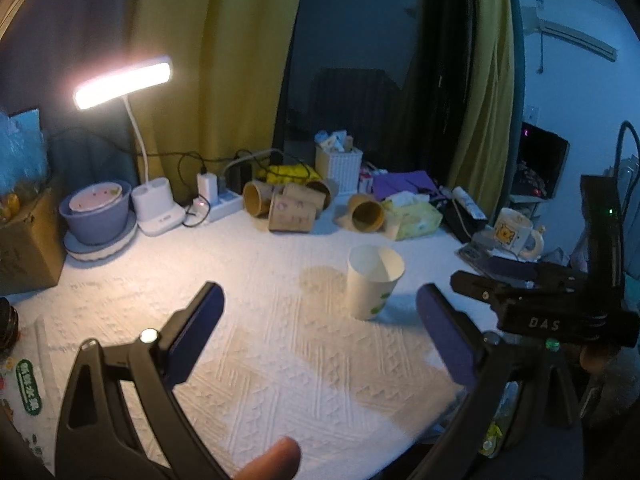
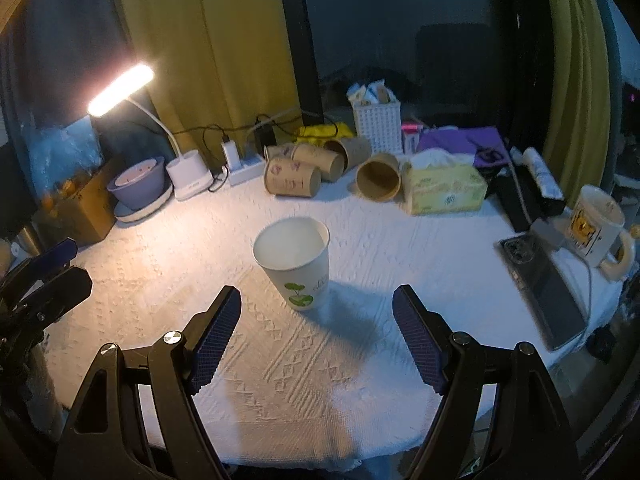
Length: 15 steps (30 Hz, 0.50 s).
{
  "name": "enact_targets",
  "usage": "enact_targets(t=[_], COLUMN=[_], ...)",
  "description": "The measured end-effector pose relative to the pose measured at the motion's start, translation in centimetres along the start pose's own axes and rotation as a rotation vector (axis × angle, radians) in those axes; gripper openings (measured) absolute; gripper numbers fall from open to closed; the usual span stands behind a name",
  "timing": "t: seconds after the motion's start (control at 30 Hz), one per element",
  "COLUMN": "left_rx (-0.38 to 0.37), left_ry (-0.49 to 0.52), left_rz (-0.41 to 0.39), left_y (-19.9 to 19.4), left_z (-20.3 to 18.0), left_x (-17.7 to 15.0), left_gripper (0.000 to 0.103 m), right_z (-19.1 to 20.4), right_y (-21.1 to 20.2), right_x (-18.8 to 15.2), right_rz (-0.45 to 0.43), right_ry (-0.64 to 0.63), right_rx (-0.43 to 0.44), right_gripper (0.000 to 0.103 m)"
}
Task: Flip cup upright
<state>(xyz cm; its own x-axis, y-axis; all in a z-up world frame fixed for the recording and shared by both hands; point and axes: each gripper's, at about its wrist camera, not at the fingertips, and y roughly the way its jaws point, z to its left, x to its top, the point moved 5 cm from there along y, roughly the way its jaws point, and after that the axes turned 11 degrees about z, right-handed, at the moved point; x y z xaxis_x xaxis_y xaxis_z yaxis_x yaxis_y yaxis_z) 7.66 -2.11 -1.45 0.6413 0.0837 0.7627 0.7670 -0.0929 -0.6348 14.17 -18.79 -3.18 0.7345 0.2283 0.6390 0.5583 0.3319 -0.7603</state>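
Observation:
A white paper cup (image 2: 295, 264) with a green leaf print stands upright, mouth up, on the white textured tablecloth (image 2: 320, 360). It also shows in the left wrist view (image 1: 373, 282). My right gripper (image 2: 317, 312) is open and empty, a little short of the cup, which sits just beyond and between the fingertips. My left gripper (image 1: 320, 304) is open and empty, with the cup ahead and right of centre. The right gripper's body (image 1: 560, 312) shows at the right edge of the left wrist view.
Several brown paper cups (image 2: 316, 172) lie on their sides at the back. A yellow tissue box (image 2: 444, 190), a white basket (image 2: 378, 122), a lit desk lamp (image 2: 120, 88), a purple bowl (image 2: 138, 184), a white mug (image 2: 600, 232) and a laptop (image 2: 548, 284) ring the table.

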Motion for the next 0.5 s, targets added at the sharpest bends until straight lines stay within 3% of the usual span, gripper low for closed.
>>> enact_targets(t=[0.5], left_rx=[0.035], left_ry=[0.035], left_rz=[-0.112], left_y=[-5.8], left_z=[-0.8], left_x=[0.4], left_gripper=[0.098], right_z=[2.4], right_y=[-7.0], right_x=[1.0], right_rz=[-0.147], right_ry=[-0.054], right_rx=[-0.028], right_gripper=[0.081])
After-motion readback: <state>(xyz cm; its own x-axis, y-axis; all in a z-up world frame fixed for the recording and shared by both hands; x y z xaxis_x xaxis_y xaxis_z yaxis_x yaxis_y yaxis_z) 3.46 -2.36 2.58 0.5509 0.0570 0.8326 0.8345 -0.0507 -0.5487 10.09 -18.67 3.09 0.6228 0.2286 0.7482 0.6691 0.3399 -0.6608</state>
